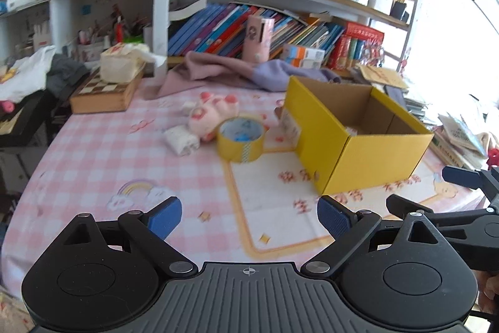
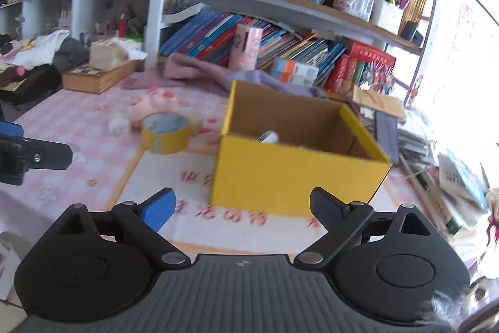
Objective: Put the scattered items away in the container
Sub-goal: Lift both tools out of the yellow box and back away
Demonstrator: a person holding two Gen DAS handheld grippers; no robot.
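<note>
An open yellow cardboard box (image 1: 358, 142) stands on the pink checked tablecloth; in the right wrist view the box (image 2: 290, 173) holds a small white object (image 2: 268, 137). A yellow tape roll (image 1: 240, 140) lies left of the box, also in the right wrist view (image 2: 165, 137). A pink plush toy (image 1: 212, 113) and a small white roll (image 1: 182, 141) lie behind and beside the tape. My left gripper (image 1: 249, 217) is open and empty, above the cloth in front of the tape. My right gripper (image 2: 243, 208) is open and empty, in front of the box.
A chessboard case (image 1: 103, 94) with a tissue pack (image 1: 121, 64) sits back left. Purple cloth (image 1: 237, 72) lies behind the box. Bookshelves fill the back. Stacked books and papers (image 1: 458, 133) crowd the right edge. The right gripper's fingers (image 1: 461, 177) show at the left view's right edge.
</note>
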